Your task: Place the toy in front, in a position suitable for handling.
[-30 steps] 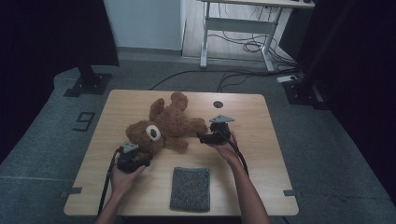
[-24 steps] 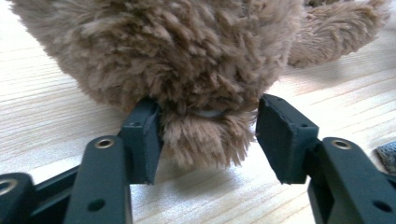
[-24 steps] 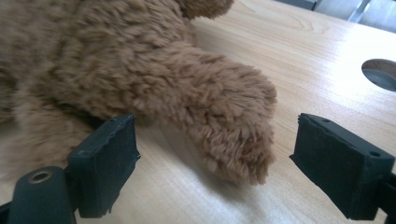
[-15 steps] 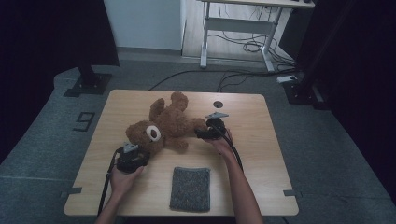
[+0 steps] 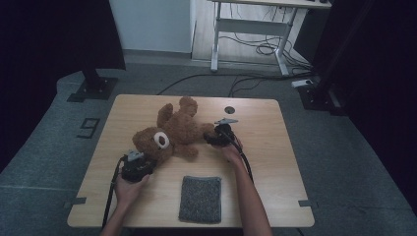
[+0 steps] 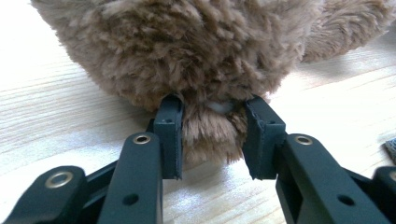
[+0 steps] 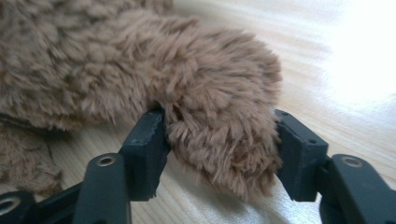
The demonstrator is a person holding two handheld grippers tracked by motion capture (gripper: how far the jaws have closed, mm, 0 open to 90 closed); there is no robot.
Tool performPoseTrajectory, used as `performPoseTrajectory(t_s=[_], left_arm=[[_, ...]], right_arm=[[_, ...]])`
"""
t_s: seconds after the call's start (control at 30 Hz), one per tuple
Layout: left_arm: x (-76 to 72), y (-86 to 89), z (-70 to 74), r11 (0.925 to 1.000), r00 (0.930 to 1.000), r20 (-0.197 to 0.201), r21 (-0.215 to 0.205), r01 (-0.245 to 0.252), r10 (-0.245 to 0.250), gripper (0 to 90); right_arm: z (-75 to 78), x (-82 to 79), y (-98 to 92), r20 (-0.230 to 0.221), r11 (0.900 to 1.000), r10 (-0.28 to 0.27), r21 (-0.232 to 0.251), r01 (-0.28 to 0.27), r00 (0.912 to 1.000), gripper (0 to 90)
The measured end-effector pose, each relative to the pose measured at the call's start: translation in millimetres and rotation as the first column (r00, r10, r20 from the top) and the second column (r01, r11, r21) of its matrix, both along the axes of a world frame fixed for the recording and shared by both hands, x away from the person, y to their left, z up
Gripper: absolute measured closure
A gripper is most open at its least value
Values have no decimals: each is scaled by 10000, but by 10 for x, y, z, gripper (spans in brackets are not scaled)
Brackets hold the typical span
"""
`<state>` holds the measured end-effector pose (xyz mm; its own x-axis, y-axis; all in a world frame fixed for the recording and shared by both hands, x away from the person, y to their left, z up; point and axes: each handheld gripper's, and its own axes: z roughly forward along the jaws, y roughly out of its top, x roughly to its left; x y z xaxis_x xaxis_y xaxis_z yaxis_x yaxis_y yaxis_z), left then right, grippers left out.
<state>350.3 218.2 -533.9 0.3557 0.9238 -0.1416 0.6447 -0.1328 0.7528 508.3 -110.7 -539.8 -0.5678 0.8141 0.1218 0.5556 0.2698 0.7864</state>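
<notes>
A brown teddy bear [image 5: 172,132] lies on its back across the middle of the wooden table [image 5: 275,157], head toward the near left, legs toward the far side. The left gripper [image 5: 142,162] sits at the bear's head, touching the fur, with the left hand [image 5: 129,186] behind it. The right gripper [image 5: 210,139] is at the bear's right-hand limb, its jaws having just been closing there; whether the pads press cannot be told from up here. The right hand [image 5: 231,150] trails behind it. A grey cloth [image 5: 200,199] lies flat near the table's near edge, between the forearms.
</notes>
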Motion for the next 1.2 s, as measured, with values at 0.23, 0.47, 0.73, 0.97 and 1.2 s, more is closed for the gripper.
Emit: performPoseTrajectory(t_s=[0.23,0.47,0.73,0.97,1.2], left_arm=[[15,23,-7,9998,9999,-51,-163,115,-116,703],[21,50,7,9994,9999,159,-332,31,-26,785],[19,67,182,9989,9966,823,-474,-65,104,807],[24,28,335,9992,9931,1176,-380,83,-38,812],[17,-10,496,9992,9865,1635,-375,130,-67,820]], right_arm=[[30,24,69,-141,9985,81,-549,-88,9999,610],[67,-9,100,155,9963,223,-836,-209,9996,702],[255,-67,81,1031,9992,-119,-378,159,9946,735],[369,-123,24,1427,9985,-548,154,532,9882,749],[537,-211,-46,2102,9952,-807,717,669,9743,756]])
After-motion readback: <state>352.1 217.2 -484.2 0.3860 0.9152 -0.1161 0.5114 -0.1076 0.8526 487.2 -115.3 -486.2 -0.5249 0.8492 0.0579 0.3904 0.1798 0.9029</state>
